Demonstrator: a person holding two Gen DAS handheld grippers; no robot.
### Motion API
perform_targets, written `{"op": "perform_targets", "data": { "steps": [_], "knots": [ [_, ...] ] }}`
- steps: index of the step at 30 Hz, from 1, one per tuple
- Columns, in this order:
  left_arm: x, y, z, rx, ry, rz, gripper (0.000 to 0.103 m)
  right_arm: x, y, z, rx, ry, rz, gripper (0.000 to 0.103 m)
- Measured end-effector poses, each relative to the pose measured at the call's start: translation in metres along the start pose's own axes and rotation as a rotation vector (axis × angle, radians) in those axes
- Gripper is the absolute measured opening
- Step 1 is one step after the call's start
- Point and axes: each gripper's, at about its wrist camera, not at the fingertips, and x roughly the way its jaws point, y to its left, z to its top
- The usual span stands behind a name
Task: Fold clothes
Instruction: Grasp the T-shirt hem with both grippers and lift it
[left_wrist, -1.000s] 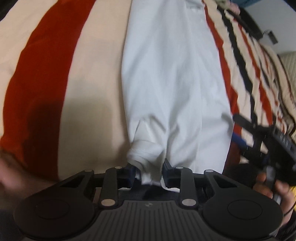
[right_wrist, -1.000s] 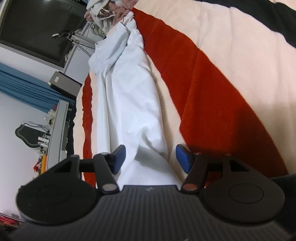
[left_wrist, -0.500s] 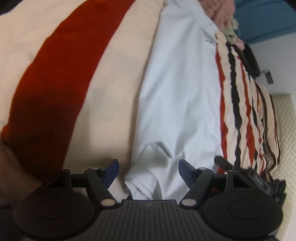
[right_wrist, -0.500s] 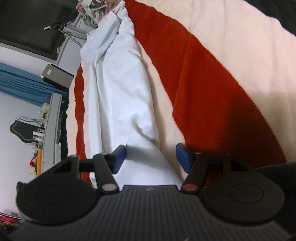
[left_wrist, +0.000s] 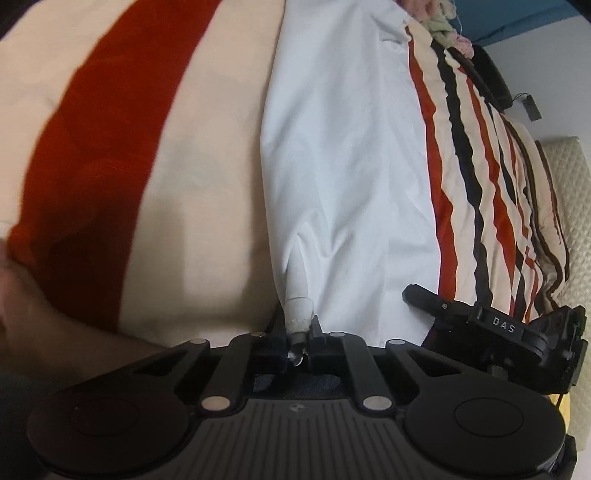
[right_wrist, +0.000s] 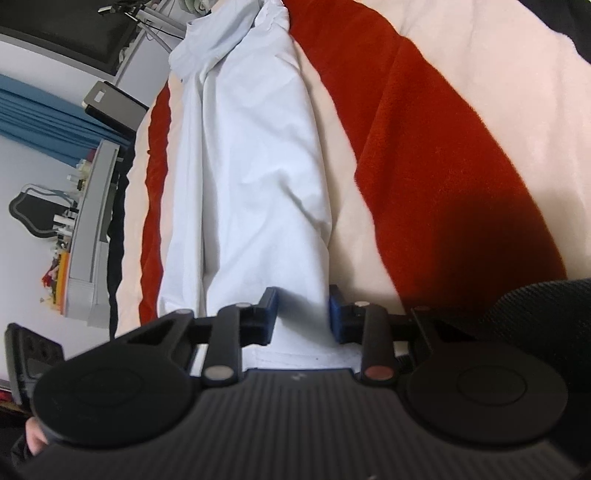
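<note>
A white garment (left_wrist: 343, 155) lies stretched lengthwise on a red, cream and black striped blanket (left_wrist: 155, 155). My left gripper (left_wrist: 297, 341) is shut on a bunched corner of the garment's near hem, which rises into a peak between the fingers. In the right wrist view the same garment (right_wrist: 251, 177) runs away from me. My right gripper (right_wrist: 303, 319) stands partly closed around the near hem, its blue pads (right_wrist: 269, 314) beside the cloth with a gap. The right gripper also shows in the left wrist view (left_wrist: 495, 328), low at the right.
A heap of other clothes (left_wrist: 439, 18) lies at the garment's far end. Beside the bed stand a blue curtain (right_wrist: 40, 122), a grey shelf with small items (right_wrist: 85, 229) and a dark screen (right_wrist: 55, 33). A person's forearm (left_wrist: 55, 325) is at the left.
My left gripper opened half a second ago and has shut again on the hem corner. My right gripper's jaws have narrowed around the hem, and it has moved closer to the cloth.
</note>
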Motion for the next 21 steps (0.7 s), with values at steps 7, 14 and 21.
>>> {"op": "perform_targets", "data": {
  "steps": [7, 14, 21],
  "knots": [
    [-0.002, 0.003, 0.012, -0.038, -0.045, -0.011, 0.050, 0.000, 0.002, -0.003, -0.021, 0.015, -0.007, 0.032],
    [0.019, 0.006, 0.029, -0.107, 0.015, 0.018, 0.053, 0.003, 0.009, -0.009, -0.059, 0.041, -0.028, 0.033],
    [0.011, 0.000, 0.030, -0.092, 0.004, 0.012, 0.024, 0.002, 0.017, -0.013, -0.117, 0.047, -0.041, 0.028]
  ]
}}
